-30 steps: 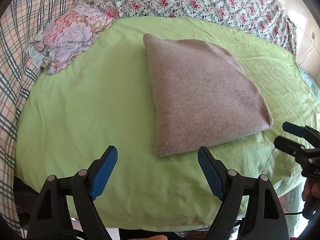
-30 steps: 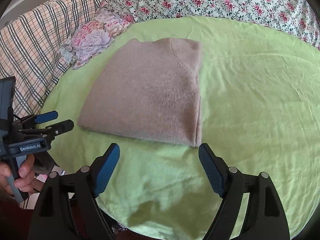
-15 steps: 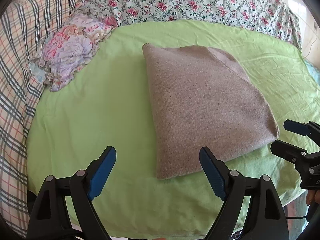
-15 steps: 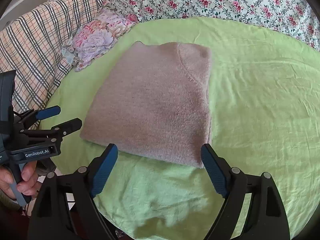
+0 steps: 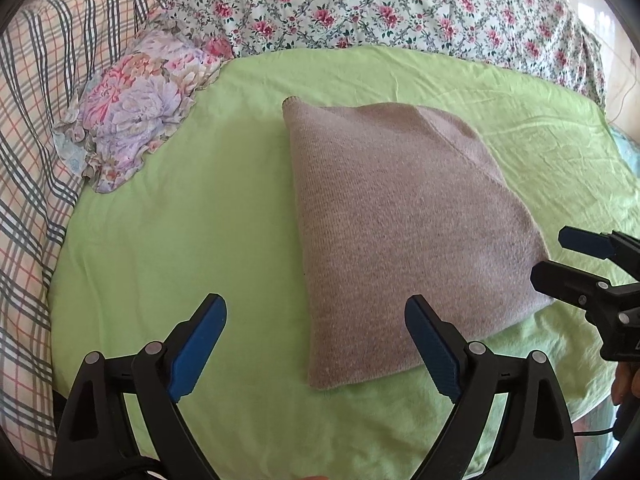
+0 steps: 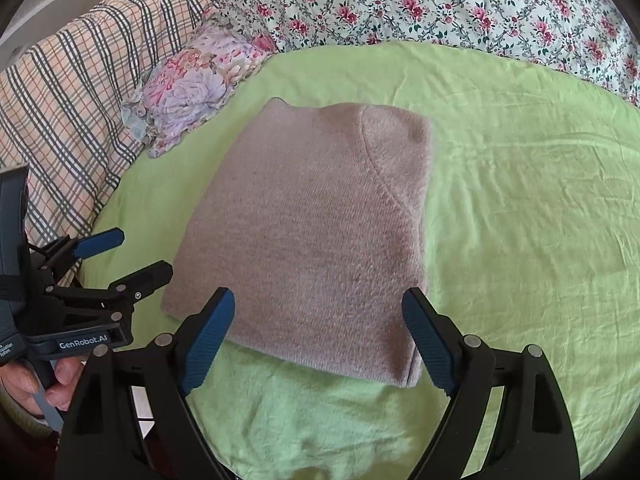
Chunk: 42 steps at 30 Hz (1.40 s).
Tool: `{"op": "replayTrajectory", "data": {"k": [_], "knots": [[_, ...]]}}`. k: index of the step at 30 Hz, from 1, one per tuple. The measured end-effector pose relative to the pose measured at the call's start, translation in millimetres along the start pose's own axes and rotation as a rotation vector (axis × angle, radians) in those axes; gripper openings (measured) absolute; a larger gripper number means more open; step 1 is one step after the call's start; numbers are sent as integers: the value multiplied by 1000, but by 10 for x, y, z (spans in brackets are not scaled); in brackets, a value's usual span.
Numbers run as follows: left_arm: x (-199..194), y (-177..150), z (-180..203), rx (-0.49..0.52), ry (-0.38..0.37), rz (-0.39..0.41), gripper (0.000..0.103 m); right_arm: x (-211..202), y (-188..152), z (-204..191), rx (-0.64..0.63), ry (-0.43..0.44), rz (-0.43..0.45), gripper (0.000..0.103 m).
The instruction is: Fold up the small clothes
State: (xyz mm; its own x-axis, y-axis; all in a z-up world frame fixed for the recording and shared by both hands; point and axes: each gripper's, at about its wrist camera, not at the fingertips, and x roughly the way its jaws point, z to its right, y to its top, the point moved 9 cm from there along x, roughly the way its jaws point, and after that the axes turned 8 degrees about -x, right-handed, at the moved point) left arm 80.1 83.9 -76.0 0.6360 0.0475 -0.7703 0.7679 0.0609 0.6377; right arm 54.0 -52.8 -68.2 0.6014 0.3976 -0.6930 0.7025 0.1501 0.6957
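A taupe knit sweater point(image 5: 404, 232) lies folded into a flat rectangle on the green sheet point(image 5: 192, 240); it also shows in the right wrist view point(image 6: 312, 240). My left gripper point(image 5: 316, 344) is open and empty, above the sweater's near left corner; it appears in the right wrist view point(image 6: 132, 256) beside the sweater's left edge. My right gripper point(image 6: 318, 340) is open and empty over the sweater's near edge; it appears in the left wrist view point(image 5: 560, 256) at the sweater's right corner.
A folded floral garment point(image 5: 136, 108) lies at the sheet's far left, also in the right wrist view point(image 6: 196, 84). A plaid blanket point(image 5: 36, 128) lies on the left and a rose-print quilt point(image 5: 380, 4) behind. The green sheet's front edge drops off just below the grippers.
Both grippers have moved forward toward the sweater, so it looks larger and closer. Both stay open and the sweater has not moved.
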Motion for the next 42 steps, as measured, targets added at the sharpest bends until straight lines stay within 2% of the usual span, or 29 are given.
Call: {"op": "replayTrajectory", "data": {"k": [7, 14, 26, 42], "knots": [[61, 134, -5, -27, -37, -1, 94, 57, 104, 82, 35, -8, 4, 86], [100, 236, 4, -35, -26, -1, 94, 129, 160, 134, 45, -2, -10, 86], [211, 200, 76, -28, -10, -22, 94, 209, 164, 232, 51, 0, -34, 86], [169, 170, 98, -13, -23, -19, 95, 214, 133, 151, 32, 3, -44, 87]]}}
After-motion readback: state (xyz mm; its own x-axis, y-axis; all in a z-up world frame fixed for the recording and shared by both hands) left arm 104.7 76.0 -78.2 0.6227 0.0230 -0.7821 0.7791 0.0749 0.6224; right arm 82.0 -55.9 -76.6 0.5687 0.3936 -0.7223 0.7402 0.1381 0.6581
